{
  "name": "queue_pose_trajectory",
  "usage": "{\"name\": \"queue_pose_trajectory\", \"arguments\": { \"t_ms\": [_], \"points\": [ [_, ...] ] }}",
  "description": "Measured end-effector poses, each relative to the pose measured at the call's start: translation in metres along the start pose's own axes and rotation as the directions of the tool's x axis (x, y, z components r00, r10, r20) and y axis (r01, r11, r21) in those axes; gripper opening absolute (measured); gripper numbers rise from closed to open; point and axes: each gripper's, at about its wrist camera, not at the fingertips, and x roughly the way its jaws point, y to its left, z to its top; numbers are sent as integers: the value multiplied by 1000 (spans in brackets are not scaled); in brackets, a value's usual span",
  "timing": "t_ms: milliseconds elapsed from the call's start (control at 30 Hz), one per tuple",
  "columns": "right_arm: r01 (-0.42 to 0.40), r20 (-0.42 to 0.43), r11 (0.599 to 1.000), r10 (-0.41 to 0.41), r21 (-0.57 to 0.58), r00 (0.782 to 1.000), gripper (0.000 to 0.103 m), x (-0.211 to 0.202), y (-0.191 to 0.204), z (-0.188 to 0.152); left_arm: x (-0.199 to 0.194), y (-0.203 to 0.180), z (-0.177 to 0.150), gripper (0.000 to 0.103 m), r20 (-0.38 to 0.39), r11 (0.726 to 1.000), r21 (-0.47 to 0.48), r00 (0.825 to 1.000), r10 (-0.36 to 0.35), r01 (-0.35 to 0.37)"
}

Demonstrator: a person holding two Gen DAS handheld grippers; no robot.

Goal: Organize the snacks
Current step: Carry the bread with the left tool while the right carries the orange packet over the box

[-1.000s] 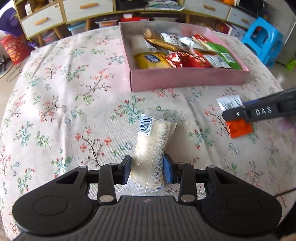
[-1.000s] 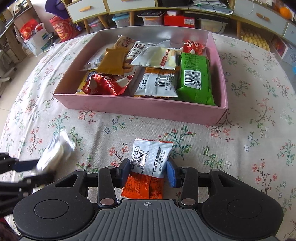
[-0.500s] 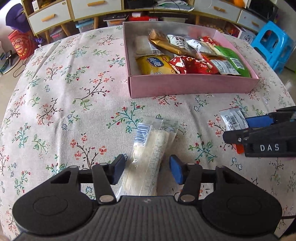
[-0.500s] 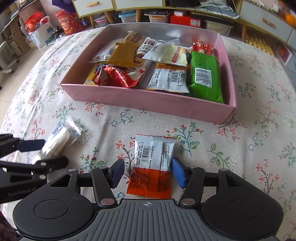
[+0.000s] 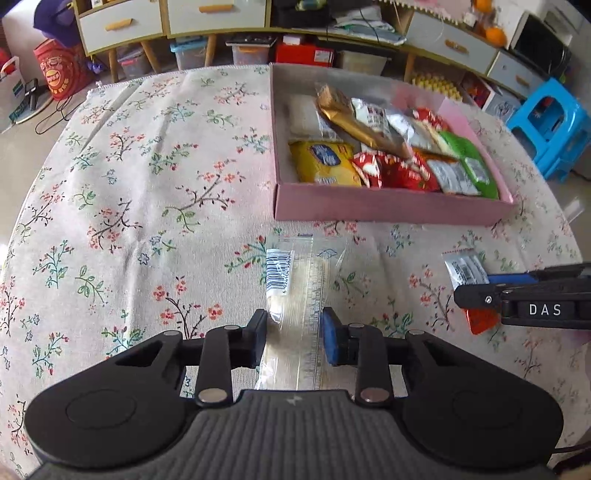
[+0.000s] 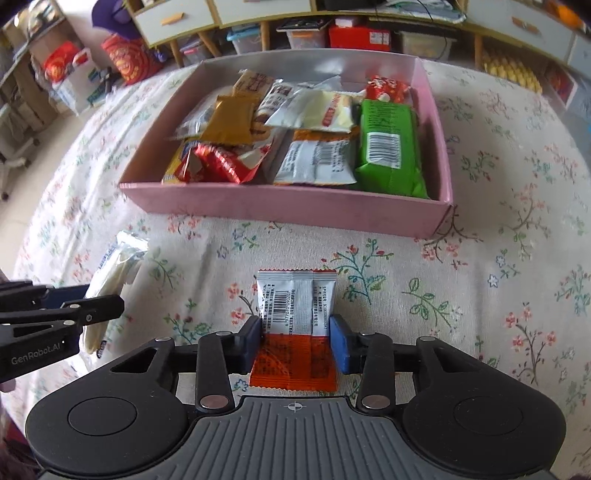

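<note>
A clear-wrapped pale snack (image 5: 295, 291) lies on the floral tablecloth, its near end between the fingers of my left gripper (image 5: 294, 334), which is open around it. An orange and silver snack packet (image 6: 295, 325) lies flat between the fingers of my right gripper (image 6: 295, 341), which is open with the pads close to its sides. A pink box (image 5: 388, 203) holding several snack packets stands beyond both; it also shows in the right wrist view (image 6: 288, 206). The clear snack shows at the left of the right wrist view (image 6: 114, 269).
The round table (image 5: 129, 184) has a floral cloth. Cabinets with drawers (image 5: 214, 14), storage bins and a red bag (image 5: 59, 70) stand behind it. A blue stool (image 5: 550, 125) stands at the right. My right gripper shows in the left wrist view (image 5: 472, 291).
Both grippers have opened and released their snacks onto the cloth, then pulled back slightly. The snacks now lie flat between the fingers.
</note>
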Motion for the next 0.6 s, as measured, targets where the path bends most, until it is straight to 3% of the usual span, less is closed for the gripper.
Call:
{"name": "queue_pose_trajectory", "arguments": {
  "t_ms": [367, 600],
  "points": [
    [-126, 88, 983, 115, 136, 990, 38, -35, -29, 17, -24, 3, 24, 28, 122, 997, -62, 992, -39, 47],
    [-163, 158, 965, 131, 208, 979, 39, -43, -50, 35, -18, 1, 43, 28, 176, 988, -124, 982, -69, 92]
  ]
}}
